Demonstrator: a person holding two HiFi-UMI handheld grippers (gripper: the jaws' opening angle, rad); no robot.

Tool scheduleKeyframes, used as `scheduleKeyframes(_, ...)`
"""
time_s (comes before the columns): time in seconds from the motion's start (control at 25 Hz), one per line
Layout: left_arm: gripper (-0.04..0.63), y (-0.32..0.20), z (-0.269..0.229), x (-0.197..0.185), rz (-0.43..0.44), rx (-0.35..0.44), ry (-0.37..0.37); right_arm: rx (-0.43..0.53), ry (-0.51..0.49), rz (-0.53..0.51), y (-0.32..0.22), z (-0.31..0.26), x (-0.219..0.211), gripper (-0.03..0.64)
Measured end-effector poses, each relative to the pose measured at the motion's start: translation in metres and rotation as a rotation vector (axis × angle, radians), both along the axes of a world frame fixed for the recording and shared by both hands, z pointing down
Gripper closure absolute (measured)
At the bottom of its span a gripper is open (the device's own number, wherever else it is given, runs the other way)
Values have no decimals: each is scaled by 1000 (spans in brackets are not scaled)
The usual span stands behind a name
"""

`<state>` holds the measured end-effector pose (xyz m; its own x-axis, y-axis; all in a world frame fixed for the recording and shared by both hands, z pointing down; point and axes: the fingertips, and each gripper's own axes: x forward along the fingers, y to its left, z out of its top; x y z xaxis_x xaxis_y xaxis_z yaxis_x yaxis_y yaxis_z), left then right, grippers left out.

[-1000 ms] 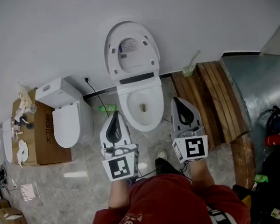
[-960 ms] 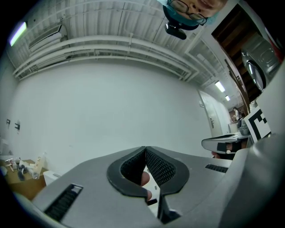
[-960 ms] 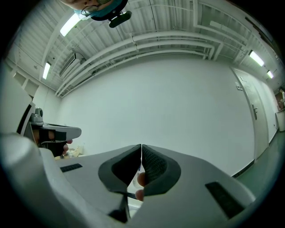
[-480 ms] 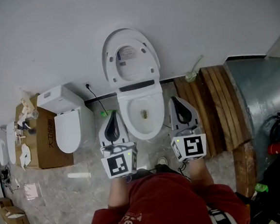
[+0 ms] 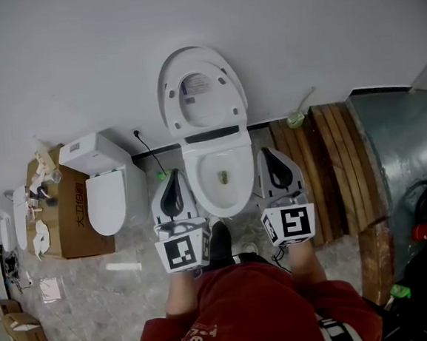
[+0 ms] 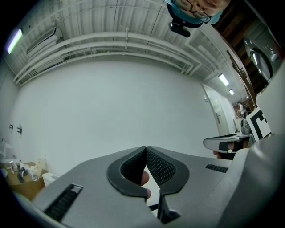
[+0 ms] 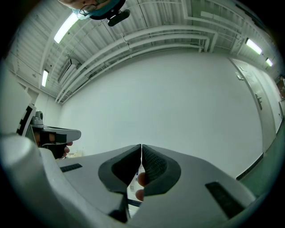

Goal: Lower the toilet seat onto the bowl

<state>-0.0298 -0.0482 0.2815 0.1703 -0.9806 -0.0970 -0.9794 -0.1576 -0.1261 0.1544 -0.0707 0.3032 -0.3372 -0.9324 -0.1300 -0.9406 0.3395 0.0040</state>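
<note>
A white toilet stands against the wall in the head view. Its seat and lid [image 5: 200,89] are raised upright, leaning on the wall, and the open bowl [image 5: 199,176] lies below them. My left gripper [image 5: 173,172] hovers beside the bowl's left rim, and my right gripper [image 5: 266,153] beside its right rim. Neither touches the toilet. In the left gripper view my left gripper [image 6: 145,148] has its jaws closed tip to tip with nothing held. My right gripper [image 7: 141,146] is likewise shut and empty, facing the white wall.
A second white toilet [image 5: 104,189] and a cardboard box [image 5: 63,216] stand to the left. Wooden planks [image 5: 339,162] lie to the right, with a green brush [image 5: 295,119] at the wall. A black cable [image 5: 147,151] runs down left of the bowl. The person's black shoe [image 5: 220,244] is before the bowl.
The view has shifted, so the toilet sits lower and nearer. A black shoe has stepped forward between the grippers. Both grippers stay shut beside the bowl.
</note>
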Motion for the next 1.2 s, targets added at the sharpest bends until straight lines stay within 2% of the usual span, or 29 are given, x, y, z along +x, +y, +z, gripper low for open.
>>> scheduleKeyframes(0.16, 583, -12, 4, 0, 18, 9, 24, -11, -2, 15, -14, 10, -2, 600)
scheduleKeyframes(0.4, 583, -44, 8, -22, 12, -3, 3, -11, 17, 20, -47, 10, -19, 600)
scheduleKeyframes(0.48, 583, -59, 7, -28, 20, 8, 32, -10, 21, 24, -63, 9, -26, 600)
scheduleKeyframes(0.72, 583, -111, 14, -55, 32, 1, 83, -28, 58, 28, -115, 15, -57, 600)
scheduleKeyframes(1.2, 583, -228, 46, -114, 82, -68, 97, -99, 153, 46, -229, 37, -124, 600)
